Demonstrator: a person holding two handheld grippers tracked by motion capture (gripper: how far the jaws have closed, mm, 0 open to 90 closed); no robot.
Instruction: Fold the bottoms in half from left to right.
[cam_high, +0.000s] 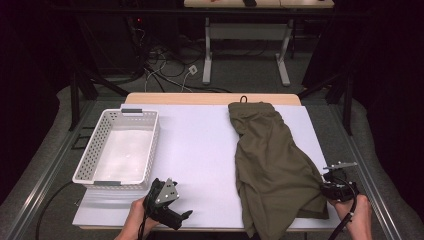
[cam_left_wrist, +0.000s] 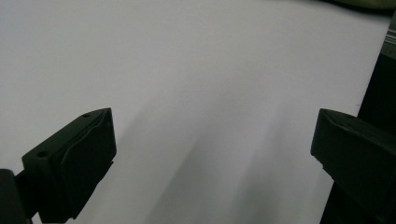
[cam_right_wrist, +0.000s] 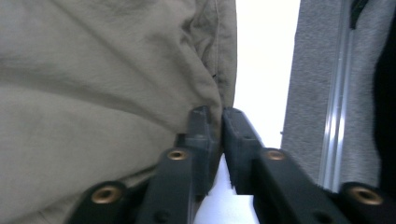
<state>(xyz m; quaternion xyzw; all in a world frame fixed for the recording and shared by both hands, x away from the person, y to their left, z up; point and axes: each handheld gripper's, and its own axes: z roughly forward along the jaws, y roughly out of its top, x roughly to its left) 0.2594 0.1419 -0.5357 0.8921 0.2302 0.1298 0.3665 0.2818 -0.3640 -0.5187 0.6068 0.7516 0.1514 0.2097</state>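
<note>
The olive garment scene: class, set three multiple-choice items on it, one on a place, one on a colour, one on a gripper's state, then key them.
1. Where does the white basket stand?
A. left part of the table
B. right part
C. on the floor

2. What colour is the garment?
A. red
B. olive green
C. blue

3. How is the right gripper?
A. wide open, holding nothing
B. shut on the garment's edge
C. inside the basket

Key: 1 A, the high view shows it left of the garment. 2 B, the cloth is olive throughout. 3 B, the right gripper view shows the jaws pinching a fold.

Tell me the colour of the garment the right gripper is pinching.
Olive green cloth garment, clearest in the high view.
</note>
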